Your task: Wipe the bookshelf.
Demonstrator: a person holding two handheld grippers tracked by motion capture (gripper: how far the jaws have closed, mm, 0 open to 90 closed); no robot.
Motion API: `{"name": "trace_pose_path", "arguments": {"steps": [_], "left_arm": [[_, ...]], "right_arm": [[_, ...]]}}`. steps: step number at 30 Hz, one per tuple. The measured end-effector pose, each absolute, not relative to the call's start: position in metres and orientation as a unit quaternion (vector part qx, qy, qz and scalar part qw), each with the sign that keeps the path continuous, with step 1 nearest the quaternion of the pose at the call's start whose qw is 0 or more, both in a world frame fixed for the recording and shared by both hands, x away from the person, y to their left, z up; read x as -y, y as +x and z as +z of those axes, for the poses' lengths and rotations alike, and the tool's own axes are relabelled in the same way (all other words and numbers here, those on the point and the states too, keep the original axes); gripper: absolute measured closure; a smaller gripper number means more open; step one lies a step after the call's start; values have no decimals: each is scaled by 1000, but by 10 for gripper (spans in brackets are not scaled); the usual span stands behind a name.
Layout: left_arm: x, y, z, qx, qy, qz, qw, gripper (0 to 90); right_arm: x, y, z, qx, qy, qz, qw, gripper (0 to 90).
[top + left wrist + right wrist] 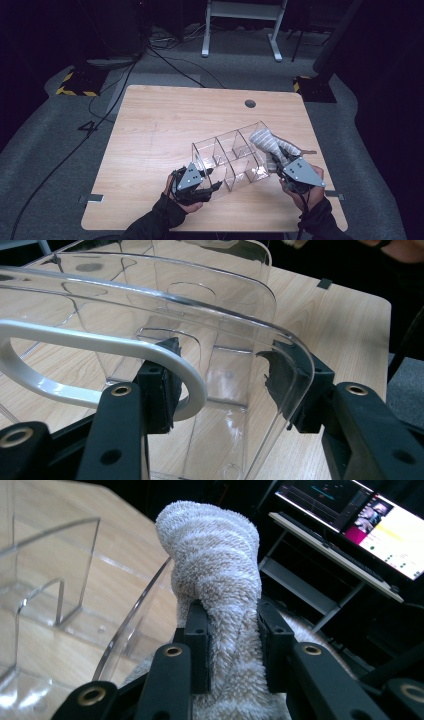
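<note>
Item: clear acrylic organizer (232, 155), several compartments, lying on the wooden table (150, 130) right of centre in the high view, its long axis running from lower left to upper right of the frame. Left gripper (199, 189), lower centre of that view, holds the organizer's near end: in the left gripper view its jaws stand part-way apart with the pads pressed on the end wall and a white handle loop (100, 347), so it is clamped on the organizer. Item: rolled grey-and-white striped towel (267, 142), at the organizer's upper-right end, over the end compartment. Right gripper (280, 167), lower right of the high view, is closed tight on the towel, roll standing upright between its pads in the right gripper view (220, 580). Key relation: the organizer's curved clear rim (135, 615) lies just left of and below the towel; the right hand is the nearer. Writing: a monitor (360, 520) upper right shows text too small to read; no brand or label legible.
</note>
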State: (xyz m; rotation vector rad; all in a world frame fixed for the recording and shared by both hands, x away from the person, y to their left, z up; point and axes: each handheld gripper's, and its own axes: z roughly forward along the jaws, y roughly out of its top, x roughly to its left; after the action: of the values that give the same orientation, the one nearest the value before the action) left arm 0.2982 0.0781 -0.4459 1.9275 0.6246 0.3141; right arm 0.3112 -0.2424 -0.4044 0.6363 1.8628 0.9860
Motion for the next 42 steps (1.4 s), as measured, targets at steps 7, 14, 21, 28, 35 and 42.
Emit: {"name": "trace_pose_path", "arguments": {"steps": [7, 14, 21, 28, 35, 42], "left_arm": [[-76, 298, -446, -259, 805, 130, 518, 480], [-75, 298, -446, -259, 804, 130, 519, 480], [-75, 298, -446, -258, 804, 130, 520, 481], [-75, 299, -446, -257, 805, 130, 519, 480], [-75, 299, -446, -255, 805, 130, 519, 480], [-75, 299, -446, -254, 806, 131, 518, 480]], "right_arm": [[247, 316, -444, -790, 265, 375, 406, 720], [244, 327, -478, -824, 282, 349, 347, 721], [249, 336, -492, -830, 326, 369, 261, 721], [249, 324, -461, -810, 303, 425, 268, 720], [258, 315, -423, -757, 300, 491, 310, 719], [247, 323, -444, -785, 297, 444, 315, 718]]}}
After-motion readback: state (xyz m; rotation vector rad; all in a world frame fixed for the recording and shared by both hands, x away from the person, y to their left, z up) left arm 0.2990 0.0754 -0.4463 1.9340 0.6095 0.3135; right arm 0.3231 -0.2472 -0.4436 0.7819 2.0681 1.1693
